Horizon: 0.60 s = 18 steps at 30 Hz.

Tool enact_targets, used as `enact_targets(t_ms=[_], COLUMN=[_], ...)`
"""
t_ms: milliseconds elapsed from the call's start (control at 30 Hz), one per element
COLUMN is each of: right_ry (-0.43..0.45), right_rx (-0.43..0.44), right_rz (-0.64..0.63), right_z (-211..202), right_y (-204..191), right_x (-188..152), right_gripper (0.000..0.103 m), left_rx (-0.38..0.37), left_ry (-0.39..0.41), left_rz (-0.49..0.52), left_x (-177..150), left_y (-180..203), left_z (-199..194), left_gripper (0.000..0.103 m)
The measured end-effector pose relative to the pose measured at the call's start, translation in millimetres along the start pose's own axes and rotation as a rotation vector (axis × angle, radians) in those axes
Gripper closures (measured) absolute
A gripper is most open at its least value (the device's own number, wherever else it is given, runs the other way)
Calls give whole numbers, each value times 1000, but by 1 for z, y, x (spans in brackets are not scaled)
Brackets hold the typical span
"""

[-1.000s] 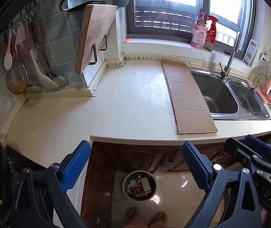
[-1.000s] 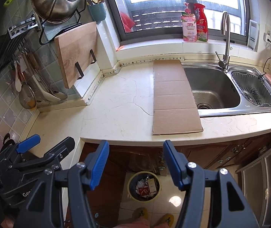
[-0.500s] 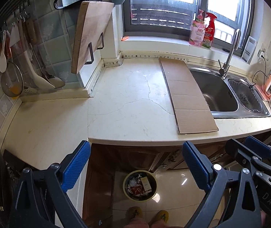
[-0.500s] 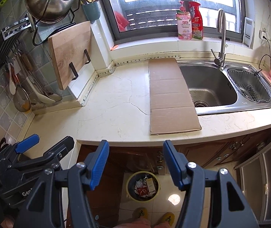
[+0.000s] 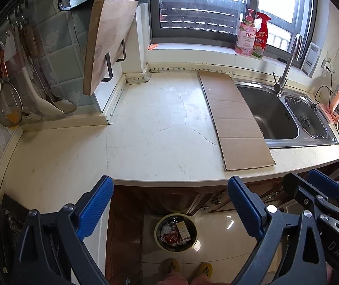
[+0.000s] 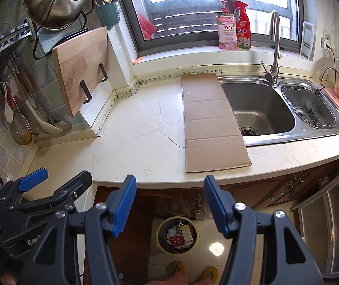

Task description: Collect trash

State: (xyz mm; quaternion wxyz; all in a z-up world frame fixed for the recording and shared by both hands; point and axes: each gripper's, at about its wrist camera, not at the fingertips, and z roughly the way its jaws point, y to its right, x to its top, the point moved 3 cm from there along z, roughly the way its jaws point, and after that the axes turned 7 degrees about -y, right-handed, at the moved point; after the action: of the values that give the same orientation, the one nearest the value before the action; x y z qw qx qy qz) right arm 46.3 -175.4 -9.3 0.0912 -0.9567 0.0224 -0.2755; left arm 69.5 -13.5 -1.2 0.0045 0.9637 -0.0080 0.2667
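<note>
A round bin (image 5: 176, 232) (image 6: 177, 235) stands on the floor below the counter edge, holding wrappers and a small box. My left gripper (image 5: 170, 203) hovers above it, open, nothing between its blue pads. My right gripper (image 6: 169, 203) is beside it, also open and empty. Each gripper shows at the edge of the other's view. A flattened strip of cardboard (image 5: 234, 123) (image 6: 211, 123) lies on the cream counter (image 5: 150, 128) (image 6: 140, 130), overlapping the sink's left rim.
A steel double sink (image 6: 288, 109) with a tap sits at the right. Two soap bottles (image 6: 233, 29) stand on the window sill. A wooden cutting board (image 5: 105, 45) leans at the left, with hanging utensils. Yellow slippers (image 5: 186, 267) show on the floor. Dark cabinet doors are below.
Both views have shifted slightly, so the counter and window sit a little lower in the frame. Both grippers stay open and empty above the bin.
</note>
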Motion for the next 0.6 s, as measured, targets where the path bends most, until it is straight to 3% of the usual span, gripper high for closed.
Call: enact_targets(t_ms=[600], right_ry=[-10], right_rx=[6], right_rz=[3], right_z=[10], right_y=[2], right_x=[7], right_gripper=[43], left_rx=[3], left_ry=[-12], left_rz=[2], left_x=[7], left_y=[-3], left_z=[6], left_gripper=[7])
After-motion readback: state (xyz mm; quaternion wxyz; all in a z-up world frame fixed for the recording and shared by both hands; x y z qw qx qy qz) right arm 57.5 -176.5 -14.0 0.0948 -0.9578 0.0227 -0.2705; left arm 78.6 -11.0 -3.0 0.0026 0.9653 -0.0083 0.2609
